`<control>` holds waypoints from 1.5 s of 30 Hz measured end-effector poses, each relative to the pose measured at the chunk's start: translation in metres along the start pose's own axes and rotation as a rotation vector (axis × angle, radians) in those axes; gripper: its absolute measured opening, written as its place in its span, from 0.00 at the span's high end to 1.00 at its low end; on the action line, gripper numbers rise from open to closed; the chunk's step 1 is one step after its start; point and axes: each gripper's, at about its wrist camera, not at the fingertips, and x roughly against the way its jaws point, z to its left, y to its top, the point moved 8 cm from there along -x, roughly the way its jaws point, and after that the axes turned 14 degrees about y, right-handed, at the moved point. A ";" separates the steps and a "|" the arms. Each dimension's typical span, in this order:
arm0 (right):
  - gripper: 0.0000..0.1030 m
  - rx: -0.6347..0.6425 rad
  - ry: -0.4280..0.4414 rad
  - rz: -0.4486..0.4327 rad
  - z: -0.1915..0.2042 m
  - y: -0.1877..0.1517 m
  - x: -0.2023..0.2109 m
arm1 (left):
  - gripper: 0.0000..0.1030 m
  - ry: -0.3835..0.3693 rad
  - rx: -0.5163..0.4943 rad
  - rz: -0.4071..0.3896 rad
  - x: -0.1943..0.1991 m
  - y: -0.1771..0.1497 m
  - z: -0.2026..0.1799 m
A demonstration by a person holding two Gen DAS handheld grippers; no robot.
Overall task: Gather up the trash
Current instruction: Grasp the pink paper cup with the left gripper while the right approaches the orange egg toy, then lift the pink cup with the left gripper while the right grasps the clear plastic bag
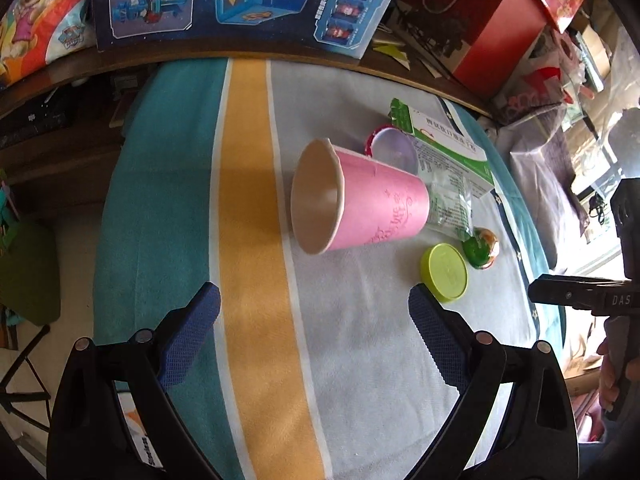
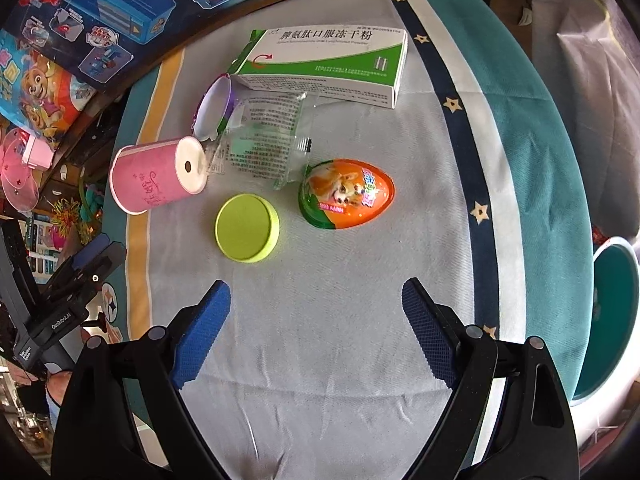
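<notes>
The cloth is pale grey with teal borders, a yellow-orange stripe edged in white, and a navy band dotted with cream stars. The paper cup is pink with darker pink script and a cream inside. The round lid is lime green. The plastic egg is orange and green with a cartoon puppy printed on it. The carton is white with green stripes and black lettering. The gripper fingertips carry blue textured pads on black arms.

Each gripper was built of black plastic arms with round silver screws; the fingers were padded in textured blue rubber.
</notes>
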 end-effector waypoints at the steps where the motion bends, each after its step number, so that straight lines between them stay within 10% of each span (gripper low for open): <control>1: 0.19 0.004 -0.001 -0.004 0.002 0.005 -0.001 | 0.08 -0.006 -0.008 -0.008 -0.001 0.004 -0.001; 7: 0.19 0.003 0.011 -0.028 0.015 0.030 -0.008 | 0.23 -0.051 -0.057 -0.035 -0.008 0.025 -0.016; 15: 0.19 -0.003 0.011 -0.019 0.016 0.047 -0.027 | 0.85 -0.154 -0.101 0.029 -0.023 0.013 -0.043; 22: 0.19 -0.002 0.022 -0.026 0.013 0.070 -0.052 | 0.83 -0.171 -0.092 0.048 -0.027 0.001 -0.047; 26: 0.19 0.043 0.016 -0.034 0.018 0.084 -0.065 | 0.63 -0.141 -0.076 0.036 -0.033 0.004 -0.044; 39: 0.14 0.158 0.004 -0.061 0.030 0.094 -0.087 | 0.75 -0.115 -0.083 0.005 -0.043 0.012 -0.054; 40: 0.22 0.192 -0.022 -0.070 0.033 0.093 -0.087 | 0.77 -0.115 -0.081 -0.002 -0.041 0.012 -0.055; 41: 0.51 0.224 -0.042 -0.079 0.036 0.092 -0.085 | 0.81 -0.114 -0.078 -0.008 -0.040 0.012 -0.056; 45: 0.57 0.208 0.023 -0.057 0.040 0.086 -0.083 | 0.90 -0.126 -0.032 -0.020 -0.031 0.012 -0.053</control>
